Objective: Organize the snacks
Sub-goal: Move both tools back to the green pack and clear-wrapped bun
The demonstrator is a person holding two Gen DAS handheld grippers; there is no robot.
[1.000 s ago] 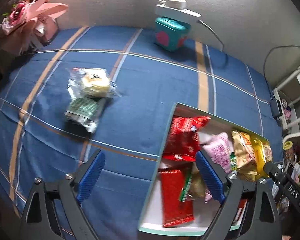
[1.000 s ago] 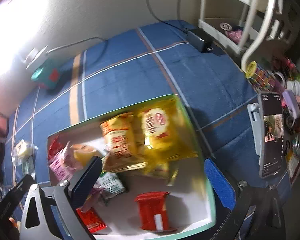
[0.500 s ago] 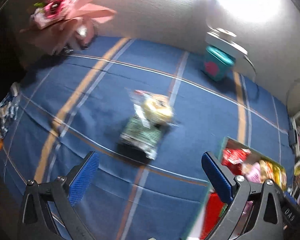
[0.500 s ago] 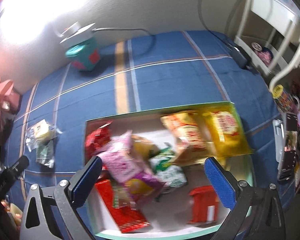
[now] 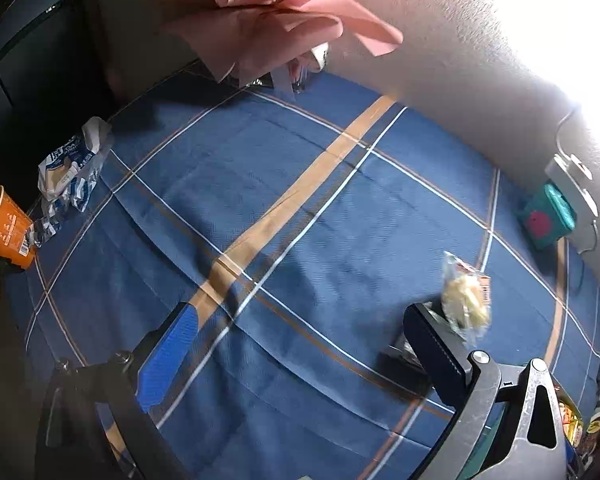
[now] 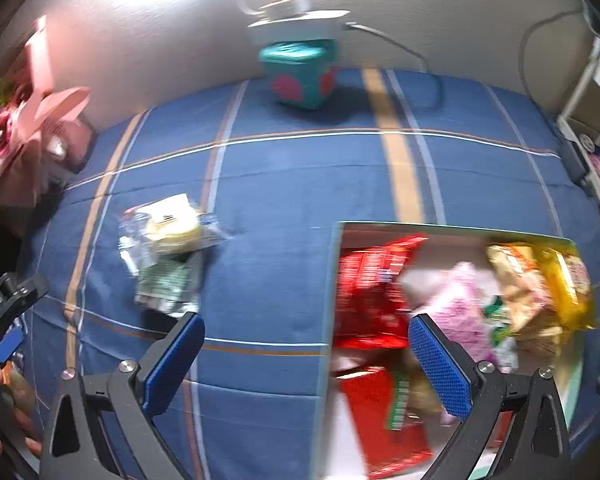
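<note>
A clear packet with a yellow pastry [image 5: 466,304] lies on the blue striped cloth [image 5: 300,200], just beyond the right finger of my left gripper [image 5: 300,340], which is open and empty. A dark packet [image 5: 404,350] under it is mostly hidden by that finger. In the right wrist view the same pastry packet [image 6: 172,224] rests partly on a green packet [image 6: 164,284]. My right gripper [image 6: 308,356] is open and empty, straddling the left rim of the snack box [image 6: 332,280]. Inside the box lie red packets [image 6: 368,292], a pink packet [image 6: 460,312] and yellow packets [image 6: 540,280].
A teal box [image 6: 300,72] stands by the wall under a white power strip. A pink bouquet [image 5: 276,8] fills the far left corner. A blue-and-white packet [image 5: 70,164] and an orange cup [image 5: 4,224] sit at the cloth's left edge. A white shelf [image 6: 592,120] stands at the right.
Both grippers swung left across the cloth. The left view lost the box and now has the pastry packet at its right finger. The right gripper went from above the box to its left rim.
</note>
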